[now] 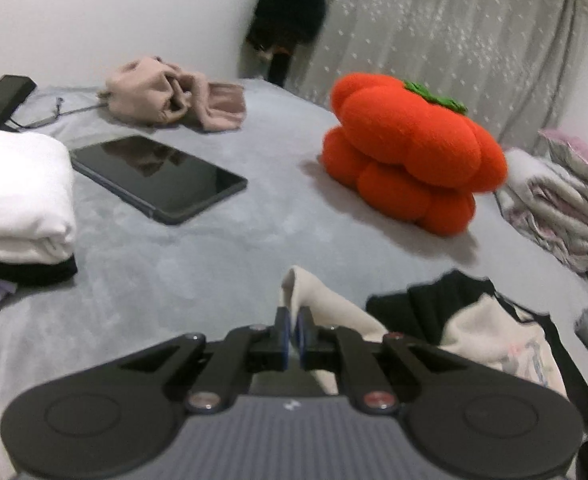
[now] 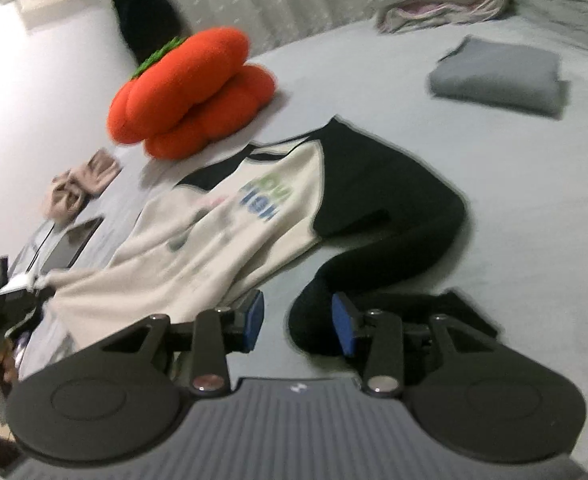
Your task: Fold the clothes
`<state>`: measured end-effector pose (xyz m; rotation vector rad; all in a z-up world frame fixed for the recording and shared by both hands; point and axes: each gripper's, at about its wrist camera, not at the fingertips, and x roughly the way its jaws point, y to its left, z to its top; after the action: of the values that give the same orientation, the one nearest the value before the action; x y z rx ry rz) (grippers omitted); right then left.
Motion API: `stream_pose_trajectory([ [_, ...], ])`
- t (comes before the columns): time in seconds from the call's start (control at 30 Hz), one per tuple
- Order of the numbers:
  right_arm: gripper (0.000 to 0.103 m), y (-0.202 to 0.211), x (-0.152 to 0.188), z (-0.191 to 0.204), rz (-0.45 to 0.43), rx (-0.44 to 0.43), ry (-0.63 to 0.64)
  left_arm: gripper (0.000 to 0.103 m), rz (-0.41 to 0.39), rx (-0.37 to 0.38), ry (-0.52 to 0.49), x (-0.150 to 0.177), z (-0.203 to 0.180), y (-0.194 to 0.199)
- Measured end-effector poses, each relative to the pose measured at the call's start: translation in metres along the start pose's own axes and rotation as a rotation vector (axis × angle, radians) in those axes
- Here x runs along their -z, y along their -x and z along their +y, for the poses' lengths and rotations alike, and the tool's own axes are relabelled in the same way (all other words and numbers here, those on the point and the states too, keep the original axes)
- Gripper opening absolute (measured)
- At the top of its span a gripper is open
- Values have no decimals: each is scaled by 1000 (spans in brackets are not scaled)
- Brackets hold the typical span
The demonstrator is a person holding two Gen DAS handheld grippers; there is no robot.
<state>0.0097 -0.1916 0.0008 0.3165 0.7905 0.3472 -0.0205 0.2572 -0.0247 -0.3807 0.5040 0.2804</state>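
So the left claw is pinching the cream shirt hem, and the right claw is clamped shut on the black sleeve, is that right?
Not quite. The left claw is indeed pinching the cream shirt hem, but the right claw is open. The right wrist view shows its blue pads spread apart, with the black sleeve lying between and beyond them, not gripped.

Cream sweatshirt (image 2: 222,232) with black sleeves, printed front up, lay crumpled on grey bed (image 2: 514,208), hem lifted.

bare bed (image 1: 198,264) lies open ahead of the left hand-held gripper (image 1: 293,336), between a tablet (image 1: 158,178) far left and an orange plush (image 1: 410,152) far right; white folded clothes (image 1: 18,200) block the left edge
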Motion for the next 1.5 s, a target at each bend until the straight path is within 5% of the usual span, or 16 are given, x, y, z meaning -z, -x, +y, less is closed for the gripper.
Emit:
stream_pose_trajectory([
  [0.33, 42, -62, 13, 40, 168, -53, 39, 4, -50, -52, 10, 1, -4, -25],
  [0.77, 41, -102, 2, 44, 120, -63, -85, 4, 15, -40, 74, 6, 5, -47],
  [0.87, 33, -108, 0, 45, 95, -45, -87, 4, 27, -39, 58, 6, 5, -48],
  [0.93, 8, -108, 0, 44, 89, -29, -77, 4, 42, -33, 45, 7, 5, -48],
  [1.07, 6, -108, -1, 43, 79, -3, -59, 4, 54, -13, 10, 7, 6, -41],
  [1.5, 6, -47, -7, 1, 15, 94, -49, 4, 122, 298, -84, 12, 12, 7],
])
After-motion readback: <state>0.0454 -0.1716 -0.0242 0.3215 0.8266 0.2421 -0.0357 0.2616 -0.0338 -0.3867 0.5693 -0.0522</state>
